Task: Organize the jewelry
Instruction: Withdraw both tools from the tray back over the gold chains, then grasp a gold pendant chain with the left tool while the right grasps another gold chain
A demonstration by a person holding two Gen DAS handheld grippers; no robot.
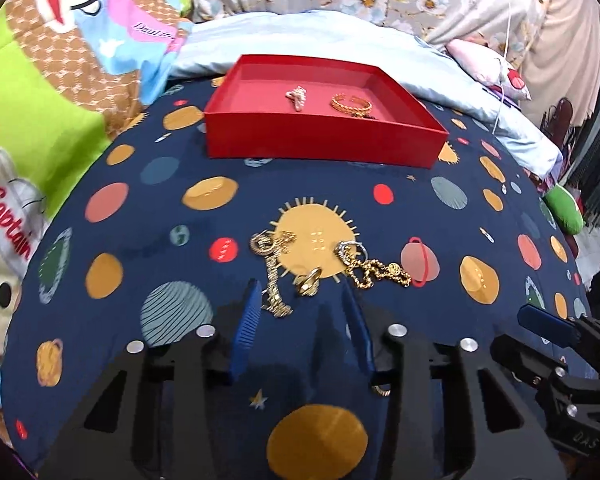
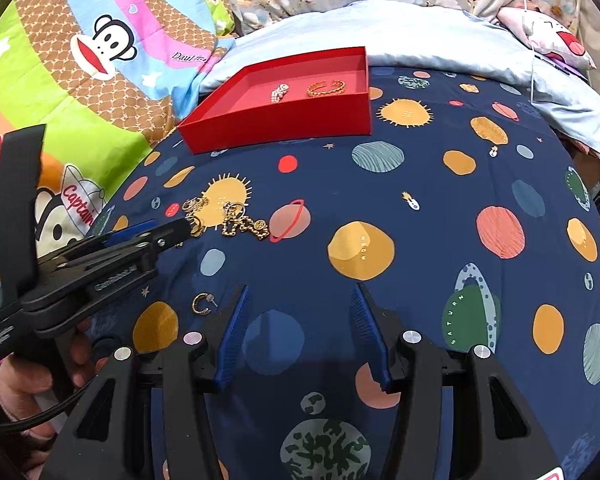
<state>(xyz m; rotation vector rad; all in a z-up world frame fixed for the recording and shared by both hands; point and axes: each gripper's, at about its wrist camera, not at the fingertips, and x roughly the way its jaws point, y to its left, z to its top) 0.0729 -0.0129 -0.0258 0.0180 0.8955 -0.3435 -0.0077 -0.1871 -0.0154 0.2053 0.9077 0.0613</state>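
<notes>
A red tray [image 1: 320, 140] [image 2: 284, 128] lies on the bed and holds a pearl piece [image 1: 296, 97] [image 2: 279, 93] and a gold bangle [image 1: 351, 105] [image 2: 326, 88]. In front of it a pile of gold jewelry lies on the planet-print sheet: a gold ring [image 1: 308, 281], a glittery chain [image 1: 274, 276] and a gold link bracelet [image 1: 374, 270] [image 2: 246, 224]. My left gripper [image 1: 300, 296] [image 2: 172, 228] is open, its jaws on either side of the ring and chain. My right gripper [image 2: 300, 296] is open and empty over the sheet. A gold hoop earring [image 2: 202, 304] lies just left of it.
The navy planet-print sheet [image 2: 420, 208] covers the bed. A cartoon monkey quilt [image 2: 100, 64] lies to the left, a light blue blanket [image 1: 300, 36] and floral pillows behind the tray. The right gripper shows at the left wrist view's right edge [image 1: 548, 324].
</notes>
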